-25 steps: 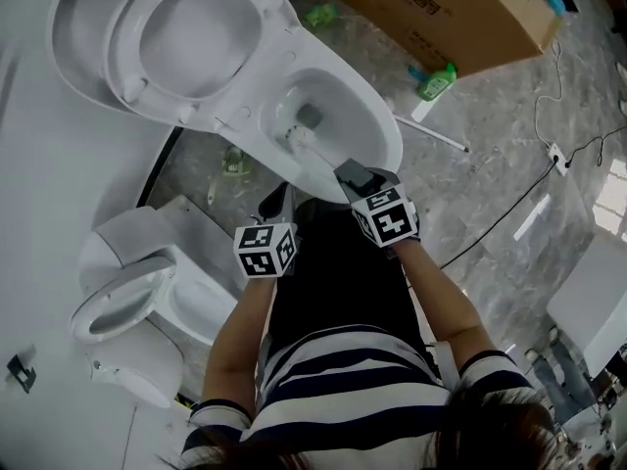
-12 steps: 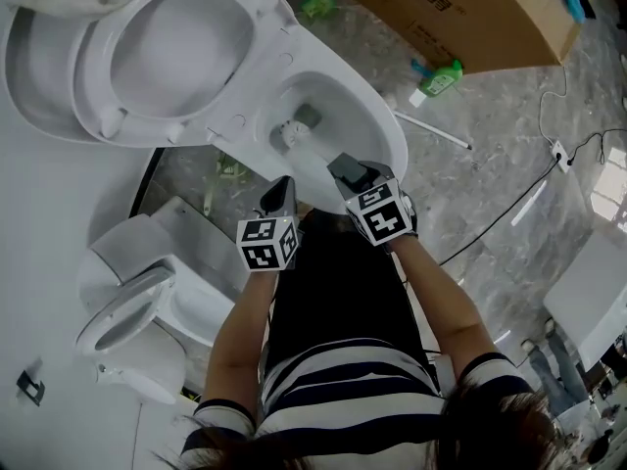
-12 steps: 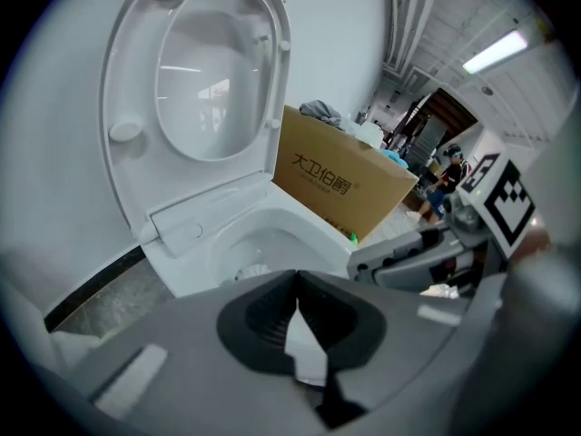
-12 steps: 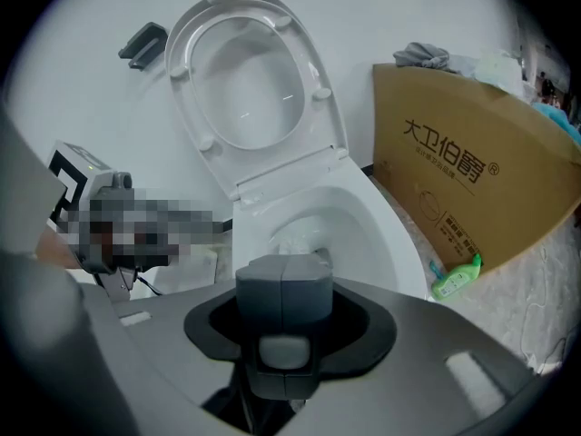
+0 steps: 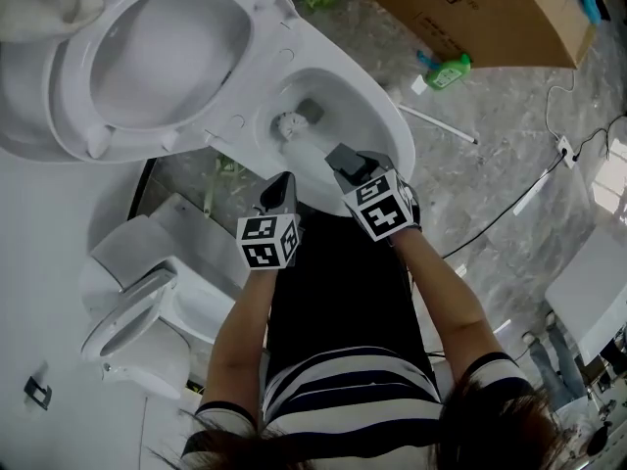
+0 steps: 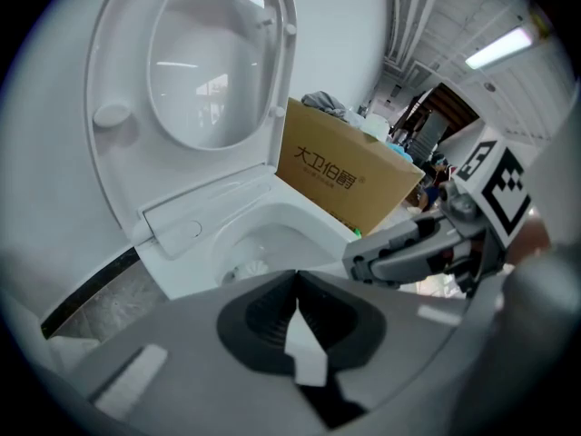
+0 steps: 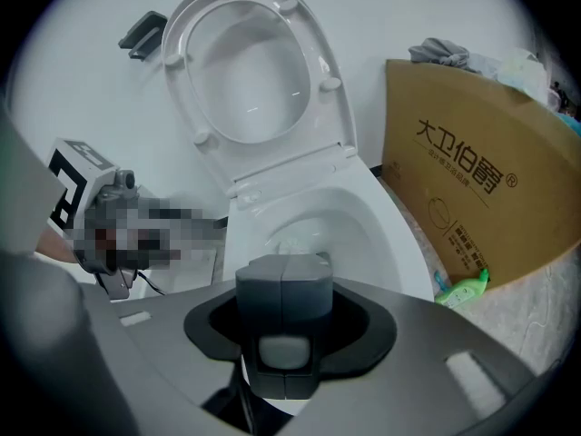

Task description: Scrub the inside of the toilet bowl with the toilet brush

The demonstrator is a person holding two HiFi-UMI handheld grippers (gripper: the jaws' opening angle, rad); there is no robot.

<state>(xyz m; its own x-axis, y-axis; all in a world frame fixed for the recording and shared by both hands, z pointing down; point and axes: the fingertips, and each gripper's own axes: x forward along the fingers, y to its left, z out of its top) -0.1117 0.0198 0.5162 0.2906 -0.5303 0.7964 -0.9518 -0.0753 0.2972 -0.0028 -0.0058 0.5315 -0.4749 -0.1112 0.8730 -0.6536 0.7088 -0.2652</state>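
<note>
Toilet brush (image 5: 290, 124) position: the white bristle head is down inside the toilet bowl (image 5: 377, 130), on the side nearest the raised seat (image 5: 157, 57), just beside the dark drain opening. The handle runs from the head back over the near rim to my right gripper (image 7: 283, 275). My right fingers are clamped together on the handle's grey end, which shows as a rounded stub between them in the right gripper view. My left gripper (image 6: 297, 284) hangs beside the right one, just short of the bowl's near rim; its fingers are pressed together with nothing held between them, pointing toward the bowl. The seat and lid stand upright behind the bowl. A cardboard box (image 5: 470, 13) sits on the floor to the right of the bowl, with a green bottle (image 5: 449, 70) lying at its base. A second toilet (image 5: 127, 302) stands to my left.
</note>
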